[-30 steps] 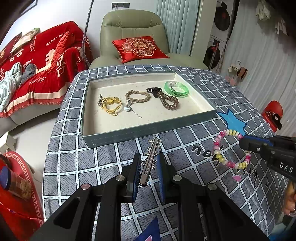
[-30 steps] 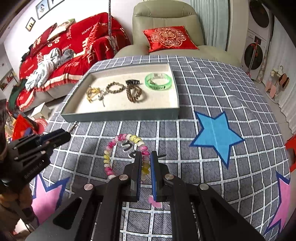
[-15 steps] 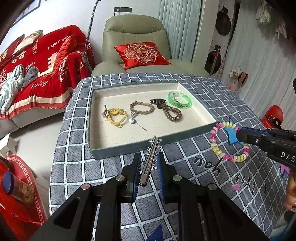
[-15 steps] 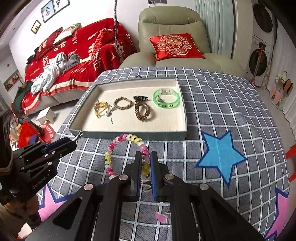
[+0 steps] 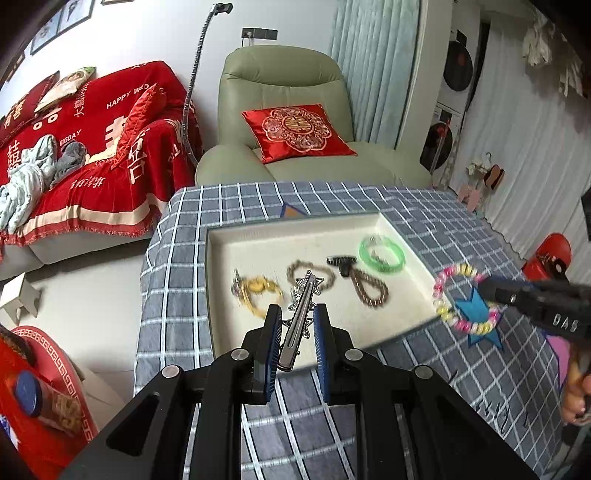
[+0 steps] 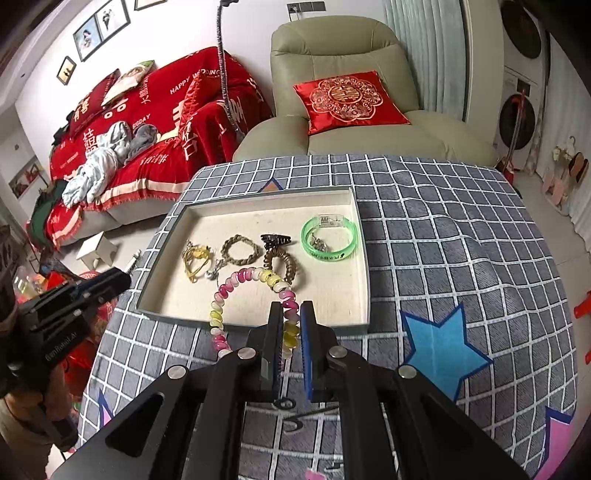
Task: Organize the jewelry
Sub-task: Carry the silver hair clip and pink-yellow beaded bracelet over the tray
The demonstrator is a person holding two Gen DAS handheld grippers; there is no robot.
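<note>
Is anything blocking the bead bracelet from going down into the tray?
Nothing visible does. The right gripper holds the bead bracelet over the near edge of the open tray, and bare lining lies below it, in front of the brown coil hair tie.

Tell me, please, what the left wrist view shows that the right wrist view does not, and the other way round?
Only the left wrist view shows the silver star hair clip whole, gripped in the left gripper, and a red stool at right. Only the right wrist view shows framed pictures clearly and the right gripper clamped on the beaded bracelet. Both share the tray, green bangle, armchair and red cushion.
</note>
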